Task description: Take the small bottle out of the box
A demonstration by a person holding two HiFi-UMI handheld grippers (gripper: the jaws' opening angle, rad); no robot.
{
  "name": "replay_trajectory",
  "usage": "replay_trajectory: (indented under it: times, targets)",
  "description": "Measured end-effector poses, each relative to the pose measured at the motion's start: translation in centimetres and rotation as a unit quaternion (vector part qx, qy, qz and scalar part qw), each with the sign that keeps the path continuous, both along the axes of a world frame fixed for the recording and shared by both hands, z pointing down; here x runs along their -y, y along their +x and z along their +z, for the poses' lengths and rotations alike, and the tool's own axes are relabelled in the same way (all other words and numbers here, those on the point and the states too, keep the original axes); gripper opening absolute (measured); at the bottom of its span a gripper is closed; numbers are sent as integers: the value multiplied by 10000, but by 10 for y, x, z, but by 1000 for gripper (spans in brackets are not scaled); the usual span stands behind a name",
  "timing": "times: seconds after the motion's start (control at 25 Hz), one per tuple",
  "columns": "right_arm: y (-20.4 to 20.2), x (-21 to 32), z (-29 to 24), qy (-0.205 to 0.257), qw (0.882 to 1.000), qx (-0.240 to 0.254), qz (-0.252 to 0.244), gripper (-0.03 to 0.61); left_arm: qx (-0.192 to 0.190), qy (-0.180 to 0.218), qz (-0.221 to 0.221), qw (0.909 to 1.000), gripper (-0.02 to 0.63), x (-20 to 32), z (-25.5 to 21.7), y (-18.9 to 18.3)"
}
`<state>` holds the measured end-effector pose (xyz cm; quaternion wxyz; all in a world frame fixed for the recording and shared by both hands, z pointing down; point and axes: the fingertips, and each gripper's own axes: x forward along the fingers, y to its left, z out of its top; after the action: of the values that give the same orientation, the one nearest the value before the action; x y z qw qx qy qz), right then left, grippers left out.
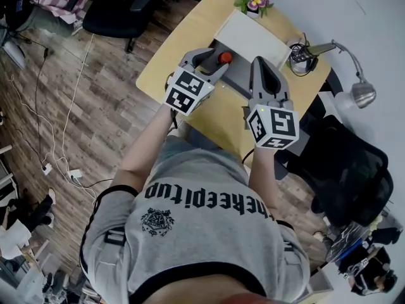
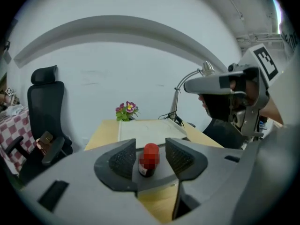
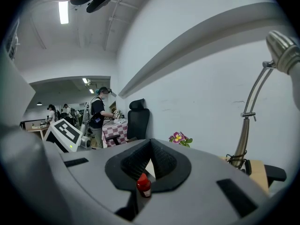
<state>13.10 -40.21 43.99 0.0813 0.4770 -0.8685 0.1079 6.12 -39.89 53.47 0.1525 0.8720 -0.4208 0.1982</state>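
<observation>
Red-capped small bottle [image 1: 224,57], head view: upright on a dark grey surface [image 1: 239,81] just beside the flat white box [image 1: 250,37] on the yellow table [image 1: 183,49]; whether that grey surface belongs to the box cannot be told; left gripper [image 1: 216,61] brackets the bottle with jaws spread, right gripper [image 1: 261,61] lies alongside with its fingers drawn together, probably parked clear so as not to crowd the bottle; potted flowers [image 1: 253,0] at the far table edge. Left gripper view: left gripper [image 2: 149,150] stands wide, the small bottle [image 2: 150,159] upright between the ribbed pads [image 2: 123,159] with a gap on either side, so nothing presses on it; judged to stand free on its own base, which suggests a set-down spot rather than a carry; white box [image 2: 150,131] behind it, flowers [image 2: 126,110] beyond. Right gripper view: right gripper [image 3: 150,161] closed, pads meeting, nothing between them; the small bottle [image 3: 144,185] shows low beyond the jaws, apart from them; this hand appears idle, leaving the bottle to the left.
</observation>
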Motion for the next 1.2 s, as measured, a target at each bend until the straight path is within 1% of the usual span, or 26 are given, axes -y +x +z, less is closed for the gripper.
replay_trajectory:
  times: [0.08, 0.16, 0.36, 0.64, 1.0, 1.08, 1.2]
  targets:
    - [2, 2, 0, -5, 10000, 36, 17, 2, 225, -148, 149, 9995, 199, 1, 13, 6]
    - [3, 2, 1, -17, 10000, 51, 27, 2, 376, -206, 234, 9988, 206, 3, 25, 11]
    - [5, 3, 4, -64, 9999, 83, 45, 2, 647, -382, 327, 9966, 213, 9, 48, 19]
    - [11, 8, 8, -117, 9999, 98, 64, 2, 969, -838, 338, 9912, 227, 18, 75, 28]
    - [16, 16, 15, -197, 9997, 138, 48, 2, 1316, -1407, 70, 9812, 229, 25, 103, 30]
    - [15, 17, 16, -220, 9996, 154, 50, 2, 1386, -1485, 2, 9792, 229, 25, 106, 28]
    - [16, 19, 18, -247, 9995, 169, 43, 2, 1527, -1497, -43, 9769, 229, 27, 108, 27]
